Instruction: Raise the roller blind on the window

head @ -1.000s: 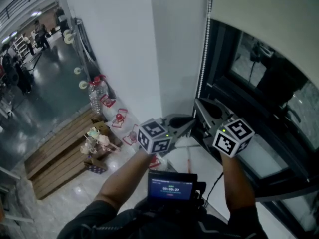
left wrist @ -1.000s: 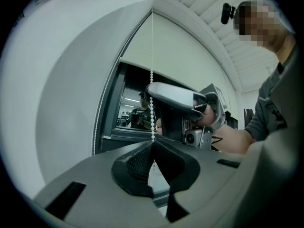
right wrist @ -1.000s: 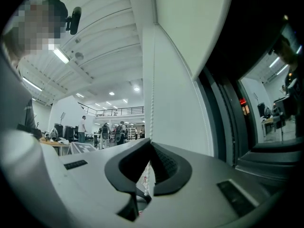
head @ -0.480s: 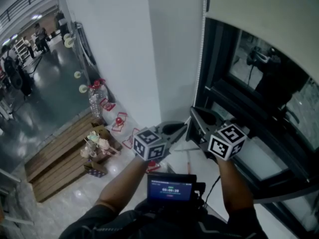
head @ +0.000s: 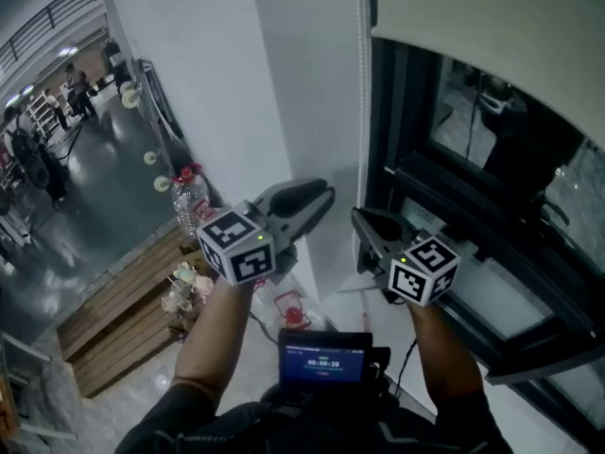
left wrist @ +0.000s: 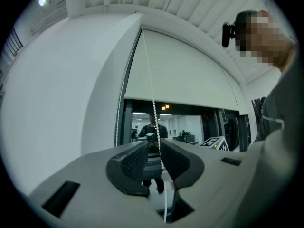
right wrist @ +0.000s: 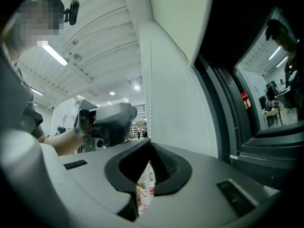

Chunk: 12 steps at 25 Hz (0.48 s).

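Our L claw [left wrist: 152,147], jaws just opened, has the bead chain [left wrist: 150,103] running ungripped between them; our R claw [right wrist: 150,150] is clenched on that chain. Roller blind [left wrist: 183,75] hangs partway down the window [head: 492,173], beside white wall [head: 236,93].

The person wears dark short sleeves [head: 175,419] and a chest screen [head: 325,357]; the grey left gripper [head: 323,200] and right gripper [head: 360,219] carry black-on-white marker cubes [head: 238,246].

Place: we're in a big open hall, workshop-like.
Floor: we've got a glossy grey floor [head: 90,192] and wooden pallets [head: 113,315] along the wall.
Ceiling: we spot strip lights [right wrist: 54,55].
Far end: people [head: 76,76] standing about.
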{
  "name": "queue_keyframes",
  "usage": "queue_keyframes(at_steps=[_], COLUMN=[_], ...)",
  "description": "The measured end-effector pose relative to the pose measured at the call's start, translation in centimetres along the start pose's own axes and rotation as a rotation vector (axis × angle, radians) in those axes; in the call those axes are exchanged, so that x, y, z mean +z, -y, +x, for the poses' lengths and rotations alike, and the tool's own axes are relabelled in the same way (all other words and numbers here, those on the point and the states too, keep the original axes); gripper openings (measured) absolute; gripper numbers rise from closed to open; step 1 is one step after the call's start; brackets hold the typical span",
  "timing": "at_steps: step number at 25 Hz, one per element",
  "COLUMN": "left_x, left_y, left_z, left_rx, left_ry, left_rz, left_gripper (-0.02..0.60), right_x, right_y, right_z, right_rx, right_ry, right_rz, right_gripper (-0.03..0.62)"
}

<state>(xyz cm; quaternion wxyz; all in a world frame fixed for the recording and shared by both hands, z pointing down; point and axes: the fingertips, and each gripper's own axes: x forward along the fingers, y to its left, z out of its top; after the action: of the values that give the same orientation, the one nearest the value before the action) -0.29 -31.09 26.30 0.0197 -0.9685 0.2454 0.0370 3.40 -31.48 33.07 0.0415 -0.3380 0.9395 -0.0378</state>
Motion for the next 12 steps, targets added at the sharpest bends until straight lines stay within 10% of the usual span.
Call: queue_keyframes(at_steps=[12], left_x=[2.5], left_y=[1.4], left_z=[5.8], left_rx=[-0.1], left_ry=[-0.026], left_rz=[0.022], left_gripper=[0.003], right_x=[0.2], right_y=[-0.8], right_z=[-0.1], right_rx=[0.007], right_ry=[0.003], right_rz=[-0.006], right_gripper=[0.003])
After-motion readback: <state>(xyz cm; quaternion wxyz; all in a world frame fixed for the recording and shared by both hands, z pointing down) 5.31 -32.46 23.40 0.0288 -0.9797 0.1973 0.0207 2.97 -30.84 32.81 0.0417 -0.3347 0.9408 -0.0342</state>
